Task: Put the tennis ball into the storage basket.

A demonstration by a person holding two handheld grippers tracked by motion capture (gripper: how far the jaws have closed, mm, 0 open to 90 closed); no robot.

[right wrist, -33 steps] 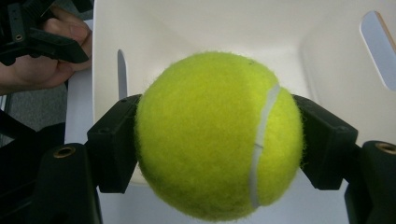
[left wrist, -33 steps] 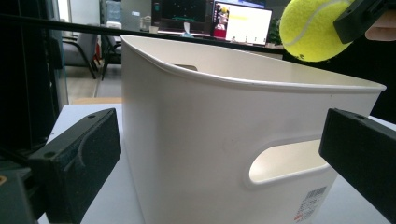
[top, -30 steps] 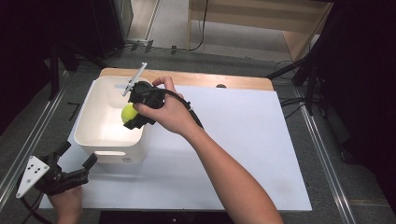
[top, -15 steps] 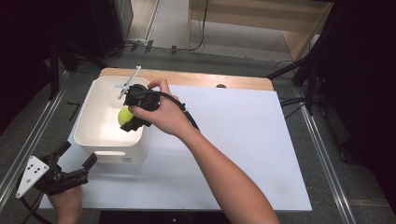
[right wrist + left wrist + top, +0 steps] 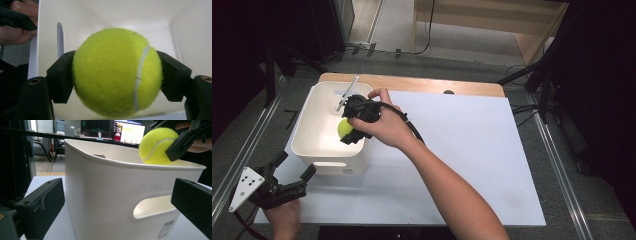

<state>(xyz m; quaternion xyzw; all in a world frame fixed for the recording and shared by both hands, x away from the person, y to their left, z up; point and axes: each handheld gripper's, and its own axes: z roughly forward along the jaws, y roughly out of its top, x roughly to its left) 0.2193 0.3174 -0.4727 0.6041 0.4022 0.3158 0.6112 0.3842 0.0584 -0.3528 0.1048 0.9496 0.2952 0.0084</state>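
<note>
A yellow-green tennis ball hangs just over the rim of a white plastic bin, inside its near-right part. My right gripper is shut on the ball, one black pad on each side. My left gripper rests low on the table at the front left, in front of the bin's handle cut-out, jaws open with nothing between them.
The bin stands at the back left of a white board on a wooden table. Metal rails run along both table sides. The board's middle and right lie bare.
My right gripper has carried the ball a little to the left and lower, further over the bin. The left gripper has stayed put.
</note>
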